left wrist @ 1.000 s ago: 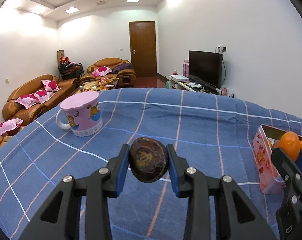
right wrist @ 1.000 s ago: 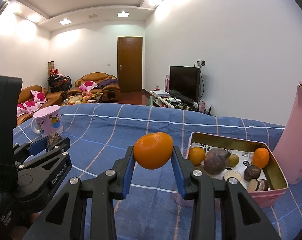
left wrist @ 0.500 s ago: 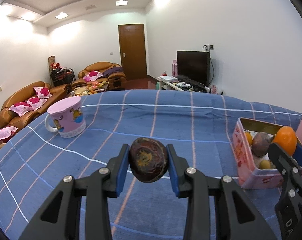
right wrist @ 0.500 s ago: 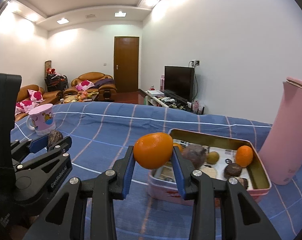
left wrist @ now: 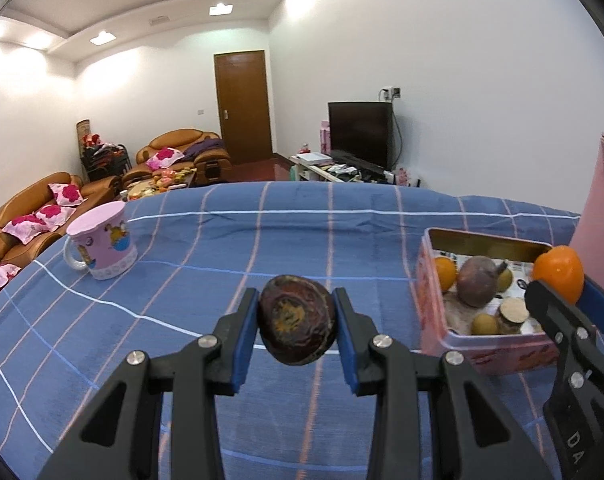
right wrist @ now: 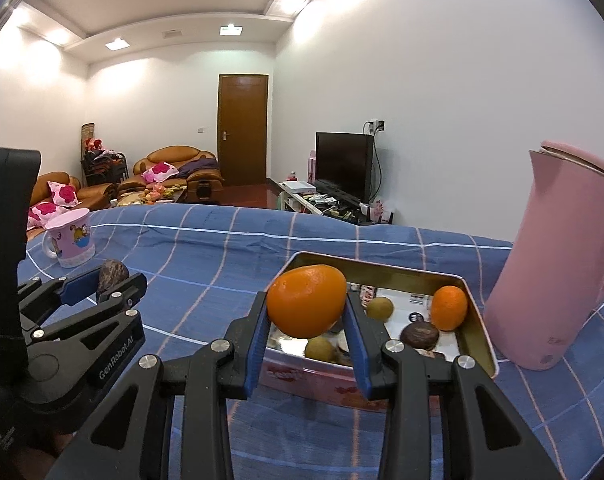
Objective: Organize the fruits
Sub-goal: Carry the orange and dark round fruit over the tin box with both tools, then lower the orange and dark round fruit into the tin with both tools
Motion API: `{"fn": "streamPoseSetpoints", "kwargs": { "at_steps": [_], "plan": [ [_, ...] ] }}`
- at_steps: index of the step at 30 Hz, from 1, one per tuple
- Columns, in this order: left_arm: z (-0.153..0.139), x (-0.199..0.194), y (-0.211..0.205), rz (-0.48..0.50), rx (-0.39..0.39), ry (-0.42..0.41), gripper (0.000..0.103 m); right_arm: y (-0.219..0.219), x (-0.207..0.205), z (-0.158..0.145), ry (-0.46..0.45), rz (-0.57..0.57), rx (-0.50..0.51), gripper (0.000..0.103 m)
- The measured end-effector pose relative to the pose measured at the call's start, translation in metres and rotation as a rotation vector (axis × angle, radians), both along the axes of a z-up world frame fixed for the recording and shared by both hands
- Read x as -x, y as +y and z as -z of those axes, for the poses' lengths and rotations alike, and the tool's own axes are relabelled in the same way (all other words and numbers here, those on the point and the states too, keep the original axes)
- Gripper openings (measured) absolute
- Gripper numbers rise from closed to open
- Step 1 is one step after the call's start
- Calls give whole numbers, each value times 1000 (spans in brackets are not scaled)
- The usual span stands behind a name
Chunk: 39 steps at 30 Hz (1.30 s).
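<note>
Right gripper [right wrist: 306,314] clamps an orange [right wrist: 306,300] over the near rim of the tin [right wrist: 478,320]. Left gripper [left wrist: 296,330] grips a dark fruit [left wrist: 296,320] above the cloth. Advance past the rim, lower, then release.

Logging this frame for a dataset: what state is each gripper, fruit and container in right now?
Left gripper: shut on the dark brown wrinkled fruit.
Right gripper: shut on the big orange citrus fruit, held at the tin.
Pink rectangular metal tin: open, several fruits inside.
Pink cartoon mug: upright, pink cover on top.
Tall pink jug: upright.
</note>
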<state>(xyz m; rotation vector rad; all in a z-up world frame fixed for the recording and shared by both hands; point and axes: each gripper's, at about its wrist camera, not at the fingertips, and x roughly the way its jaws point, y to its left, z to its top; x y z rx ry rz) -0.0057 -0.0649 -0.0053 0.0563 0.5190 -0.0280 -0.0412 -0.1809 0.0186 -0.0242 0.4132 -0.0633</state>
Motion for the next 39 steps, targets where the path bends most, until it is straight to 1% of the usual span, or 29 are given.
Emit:
{"fn": "streamPoseSetpoints", "kwargs": {
  "at_steps": [5,11,19,22,27,31,35,39],
  "plan": [
    [0,2,-16,35,-5,5,38,-12,4,0,0,11,1,39],
    [1,2,-33,82,-3,21,38,-24,7,-1,-9,31,30,39],
    [0,3,-65,158,-14,21,38,-55,5,-1,1,111,28,39],
    [0,1,-77,191,-6,26,38,-66,0,0,12,151,22,39],
    [1,-12,-93,228,11,55,38,-84,-10,1,25,218,13,39],
    [2,-23,-101,247,20,73,38,-95,-19,2,37,240,-1,39],
    [5,-39,-109,269,24,108,38,-102,-29,4,44,235,-18,39],
    [10,-51,-116,299,41,160,38,-107,-44,6,74,196,-34,39]
  ]
}}
